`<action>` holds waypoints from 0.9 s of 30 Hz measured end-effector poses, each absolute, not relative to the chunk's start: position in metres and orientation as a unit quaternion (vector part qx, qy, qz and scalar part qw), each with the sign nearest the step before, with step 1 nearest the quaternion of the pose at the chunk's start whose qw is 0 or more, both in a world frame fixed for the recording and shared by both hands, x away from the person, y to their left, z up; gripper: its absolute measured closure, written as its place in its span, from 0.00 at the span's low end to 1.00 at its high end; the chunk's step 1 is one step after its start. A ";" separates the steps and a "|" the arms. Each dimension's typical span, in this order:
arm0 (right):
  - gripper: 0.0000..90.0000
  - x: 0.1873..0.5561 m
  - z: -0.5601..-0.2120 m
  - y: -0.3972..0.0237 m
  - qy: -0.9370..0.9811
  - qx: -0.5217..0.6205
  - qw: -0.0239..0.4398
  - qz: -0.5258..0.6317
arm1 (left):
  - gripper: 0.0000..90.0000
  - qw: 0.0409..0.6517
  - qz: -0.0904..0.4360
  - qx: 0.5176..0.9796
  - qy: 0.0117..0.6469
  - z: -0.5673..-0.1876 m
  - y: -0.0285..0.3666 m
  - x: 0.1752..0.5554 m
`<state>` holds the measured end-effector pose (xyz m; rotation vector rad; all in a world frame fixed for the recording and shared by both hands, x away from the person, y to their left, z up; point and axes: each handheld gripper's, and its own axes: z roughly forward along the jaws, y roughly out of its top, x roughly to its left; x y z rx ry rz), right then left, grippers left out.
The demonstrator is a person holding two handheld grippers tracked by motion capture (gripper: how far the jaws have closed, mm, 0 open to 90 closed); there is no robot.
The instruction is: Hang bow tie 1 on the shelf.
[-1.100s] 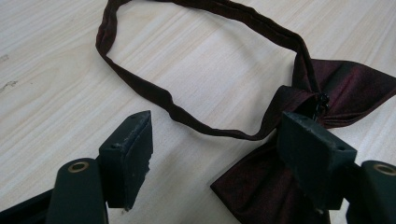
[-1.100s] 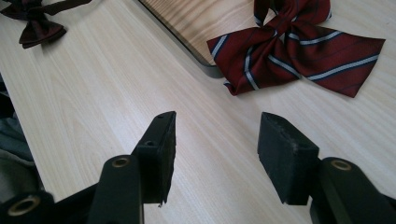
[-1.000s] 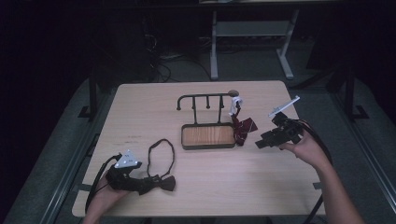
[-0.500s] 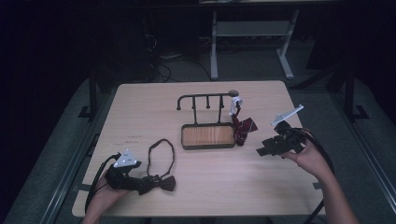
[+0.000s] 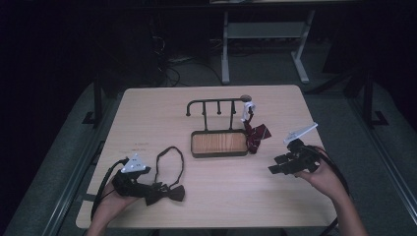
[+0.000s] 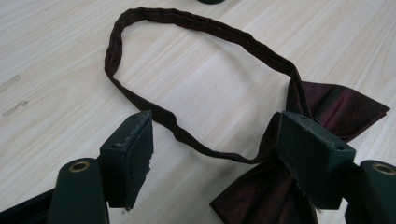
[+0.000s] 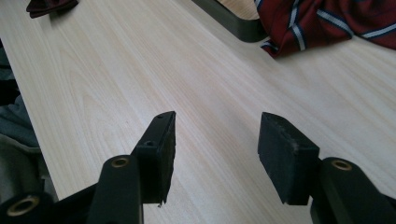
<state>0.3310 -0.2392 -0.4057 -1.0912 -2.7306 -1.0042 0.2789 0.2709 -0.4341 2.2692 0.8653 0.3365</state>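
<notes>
Step in hand: pickup of the bow tie point(image 5: 164, 191), judged from the left claw's position. The bow tie lies flat on the worktop point(image 5: 211, 206) at the near left, with its strap point(image 6: 187, 70) looped out toward the rack point(image 5: 219, 125). The left claw point(image 6: 215, 154) is lowered over the tie with its jaws apart: one jaw rests beside the strap, the other sits over the knot end of the bow. Nothing is clamped yet.

The right claw point(image 7: 215, 154) is held above bare worktop at the near right, jaws apart and empty. A striped tie point(image 7: 327, 21) hangs from the rack's right end and spills onto the worktop beside the tray point(image 5: 219, 143).

Next move, as judged: close the left claw on the knot or on the strap where it meets the bow. Lift clear of the worktop, then carry the tie toward a free peg on the rack. The strap is limp and will trail, so the right claw may be needed to spread the loop.

Change from the earlier frames: the right claw has drawn back from the striped tie toward the near right edge. The left claw and the bow tie are unchanged in position.
</notes>
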 end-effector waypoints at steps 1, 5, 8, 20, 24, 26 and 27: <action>0.52 0.330 -0.407 -0.239 -0.879 -0.350 0.018 -0.323 | 0.31 0.338 0.129 0.871 0.332 -0.433 0.271 0.280; 0.51 0.325 -0.410 -0.239 -0.876 -0.352 0.017 -0.330 | 0.31 0.338 0.132 0.871 0.332 -0.429 0.268 0.285; 0.51 0.321 -0.413 -0.240 -0.874 -0.353 0.018 -0.333 | 0.31 0.334 0.131 0.873 0.330 -0.426 0.267 0.289; 0.51 0.307 -0.431 -0.236 -0.873 -0.358 0.009 -0.330 | 0.33 0.314 0.128 0.879 0.334 -0.418 0.264 0.309; 0.51 0.304 -0.435 -0.235 -0.874 -0.354 0.000 -0.332 | 0.34 0.305 0.125 0.882 0.337 -0.419 0.260 0.317; 0.51 0.303 -0.436 -0.235 -0.874 -0.356 -0.001 -0.331 | 0.35 0.298 0.123 0.885 0.335 -0.420 0.258 0.322; 0.51 0.302 -0.437 -0.235 -0.874 -0.359 -0.001 -0.328 | 0.36 0.294 0.119 0.885 0.340 -0.421 0.257 0.324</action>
